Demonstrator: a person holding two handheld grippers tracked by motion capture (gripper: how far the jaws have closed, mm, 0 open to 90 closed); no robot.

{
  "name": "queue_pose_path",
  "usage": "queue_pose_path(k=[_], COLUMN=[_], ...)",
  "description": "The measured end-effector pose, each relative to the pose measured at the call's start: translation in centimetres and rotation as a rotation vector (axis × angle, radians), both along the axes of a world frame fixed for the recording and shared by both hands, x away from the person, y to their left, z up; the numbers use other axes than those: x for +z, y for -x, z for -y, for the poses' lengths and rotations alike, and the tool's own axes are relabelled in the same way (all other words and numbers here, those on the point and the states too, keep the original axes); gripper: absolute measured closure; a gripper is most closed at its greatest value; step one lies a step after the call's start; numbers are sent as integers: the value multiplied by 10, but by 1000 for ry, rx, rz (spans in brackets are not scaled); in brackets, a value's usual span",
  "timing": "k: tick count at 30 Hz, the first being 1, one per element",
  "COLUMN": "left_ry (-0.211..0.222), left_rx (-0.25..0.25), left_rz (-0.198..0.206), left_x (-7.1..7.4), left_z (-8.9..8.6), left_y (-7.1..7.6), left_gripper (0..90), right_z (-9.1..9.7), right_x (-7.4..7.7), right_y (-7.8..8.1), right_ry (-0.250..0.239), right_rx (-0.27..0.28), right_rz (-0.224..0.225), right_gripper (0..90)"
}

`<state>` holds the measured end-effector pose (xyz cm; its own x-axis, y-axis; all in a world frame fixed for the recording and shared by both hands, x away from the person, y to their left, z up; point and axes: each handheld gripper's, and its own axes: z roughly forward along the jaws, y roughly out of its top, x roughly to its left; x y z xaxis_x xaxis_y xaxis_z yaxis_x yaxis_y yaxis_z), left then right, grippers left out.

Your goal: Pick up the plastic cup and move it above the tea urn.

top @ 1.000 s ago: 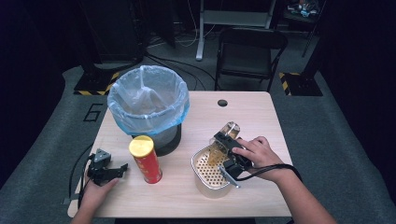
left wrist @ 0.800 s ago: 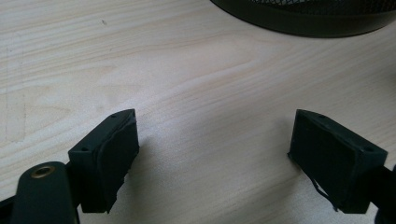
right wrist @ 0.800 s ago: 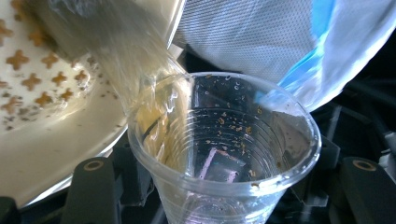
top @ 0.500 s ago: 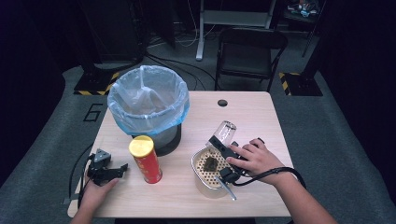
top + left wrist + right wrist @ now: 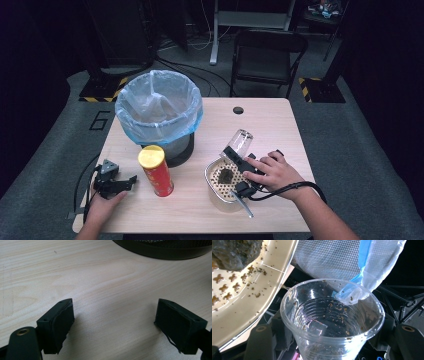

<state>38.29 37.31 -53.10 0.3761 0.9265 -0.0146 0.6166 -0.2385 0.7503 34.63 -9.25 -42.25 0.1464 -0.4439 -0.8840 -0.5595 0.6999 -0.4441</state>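
Cup position: clear plastic cup (image 5: 332, 320) sits between the right gripper (image 5: 239, 159) jaws, tipped above strainer basket (image 5: 216, 192).
Grip: jaws half-closed, clamping cup.

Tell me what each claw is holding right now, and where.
Right claw grips the clear cup by its lower body, tilted by the strainer. Left claw stands open over the table, holding nothing.

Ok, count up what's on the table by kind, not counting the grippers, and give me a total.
Bin with blue liner: 1
Red chip can with yellow lid: 1
Clear plastic cup: 1
Perforated metal tray: 1
Total: 4
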Motion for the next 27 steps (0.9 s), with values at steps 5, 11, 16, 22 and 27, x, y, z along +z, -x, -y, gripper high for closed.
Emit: queue_pose_path(k=[5,11,16,22,27], left_ry=[-1,-1,-7,0,0], left_rx=[-1,0,-1,0,0], left_rz=[0,0,2,0,0], left_x=[0,0,0,0,0], left_z=[0,0,0,0,0], left_y=[0,0,0,0,0], left_gripper=[152,152,152,152,152], right_z=[0,0,0,1,1], right_x=[-2,-5,-4,-4,-4], right_y=[1,2,3,4,4], right_ry=[-17,-25,-21,-31,-33], right_rx=[4,3,14,9,12], right_rz=[20,29,44,44,40], right_gripper=[334,333,332,330,329])
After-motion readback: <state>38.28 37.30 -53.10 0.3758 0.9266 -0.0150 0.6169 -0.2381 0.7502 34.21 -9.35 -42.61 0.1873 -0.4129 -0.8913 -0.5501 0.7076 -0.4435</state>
